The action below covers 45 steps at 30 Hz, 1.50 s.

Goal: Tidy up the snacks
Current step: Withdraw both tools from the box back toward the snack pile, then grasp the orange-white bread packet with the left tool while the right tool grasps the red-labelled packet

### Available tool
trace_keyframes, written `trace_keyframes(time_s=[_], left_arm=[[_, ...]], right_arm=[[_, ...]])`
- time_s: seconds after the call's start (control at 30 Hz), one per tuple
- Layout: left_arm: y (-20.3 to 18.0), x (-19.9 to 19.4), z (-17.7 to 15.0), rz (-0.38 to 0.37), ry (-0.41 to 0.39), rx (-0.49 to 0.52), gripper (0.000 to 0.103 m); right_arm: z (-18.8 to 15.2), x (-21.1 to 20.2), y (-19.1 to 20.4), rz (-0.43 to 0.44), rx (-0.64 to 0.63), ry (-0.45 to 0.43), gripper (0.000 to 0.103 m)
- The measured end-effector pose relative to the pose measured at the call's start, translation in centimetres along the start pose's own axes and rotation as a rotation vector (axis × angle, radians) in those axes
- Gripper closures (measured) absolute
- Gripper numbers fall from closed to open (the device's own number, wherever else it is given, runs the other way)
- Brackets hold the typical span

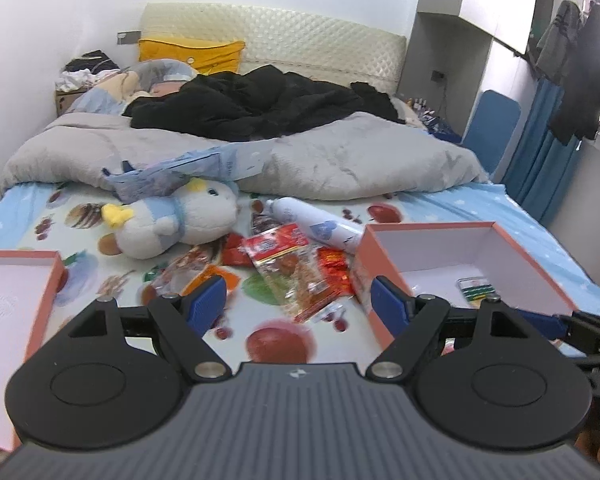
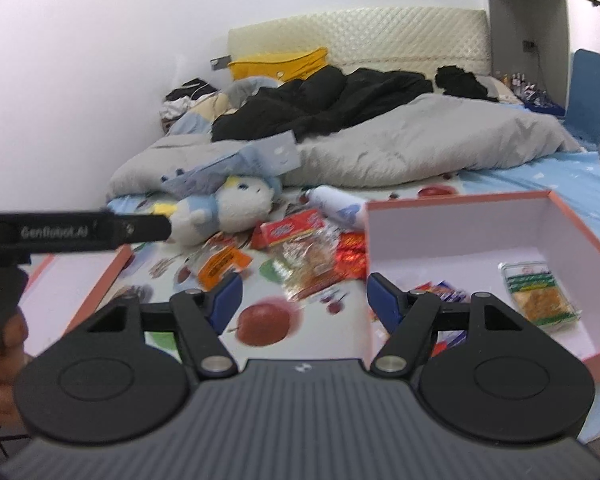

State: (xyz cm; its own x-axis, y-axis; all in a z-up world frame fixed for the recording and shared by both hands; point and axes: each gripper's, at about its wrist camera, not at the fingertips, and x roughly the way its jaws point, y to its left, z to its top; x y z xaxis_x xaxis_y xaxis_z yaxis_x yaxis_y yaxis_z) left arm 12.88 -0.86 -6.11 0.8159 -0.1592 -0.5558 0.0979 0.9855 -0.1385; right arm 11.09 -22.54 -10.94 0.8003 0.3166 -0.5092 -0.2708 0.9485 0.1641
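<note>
A: Where are the snacks against the tongs?

B: In the left wrist view the left gripper [image 1: 296, 300] stands with its blue pads spread and nothing between them. The heap of red and clear crinkly snack packets [image 1: 296, 268] lies just above it, mid-frame, on the sheet. The right gripper [image 2: 304, 294] is likewise parted and holds nothing; the same heap [image 2: 308, 256] sits just beyond its tips.

A: And the boxes?

B: A salmon-edged white cardboard box [image 2: 456, 208] fills the right of the right wrist view. Inside it lies a green-and-clear cracker packet [image 2: 540, 294]. A second salmon-edged tray [image 1: 40, 276] is at the lower left of the left view.

A: The surface?

B: A fruit-printed bedsheet [image 1: 272, 344], with a white and blue plush toy [image 1: 176, 220] and a white cylindrical bottle [image 1: 320, 220] above the heap. A grey duvet [image 1: 340, 160] and black clothing [image 1: 252, 108] lie further up, before a cream quilted headboard [image 1: 300, 36].

A: Anything unclear?

B: The packets are blurred, their print unreadable. A purple packet [image 2: 444, 290] in the box is half hidden behind the right finger. A hand [image 2: 0, 352] is cut off at the left edge.
</note>
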Motion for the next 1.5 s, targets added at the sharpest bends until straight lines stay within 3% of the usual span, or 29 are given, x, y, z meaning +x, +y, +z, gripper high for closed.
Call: trace_keyframes(time_s=[0.5,0.73,0.87,1.27,1.5], left_arm=[[6.3,-1.7,-5.1,0.096,0.085,-0.068,0.02],[8.4,-0.9,-5.0,0.099,0.06,-0.109,0.018],[9.8,0.0,-4.9,0.113,0.055,-0.144,0.014],[14.9,7.7,-6.6,0.133,0.106,-0.249,0.009],[17.0,14.3,-7.5,0.064,0.154,-0.304,0.009]], right_arm=[[-4.1,2.0,3.8,-0.052,-0.075,0.055,0.032],[-3.7,2.9,5.1,-0.038,-0.126,0.051,0.032],[-3.7,4.4,5.9,-0.074,-0.161,0.066,0.032],[-3.5,11.4,7.4,-0.087,-0.261,0.104,0.032],[-2.6,17.3,7.0,-0.145,-0.303,0.126,0.032]])
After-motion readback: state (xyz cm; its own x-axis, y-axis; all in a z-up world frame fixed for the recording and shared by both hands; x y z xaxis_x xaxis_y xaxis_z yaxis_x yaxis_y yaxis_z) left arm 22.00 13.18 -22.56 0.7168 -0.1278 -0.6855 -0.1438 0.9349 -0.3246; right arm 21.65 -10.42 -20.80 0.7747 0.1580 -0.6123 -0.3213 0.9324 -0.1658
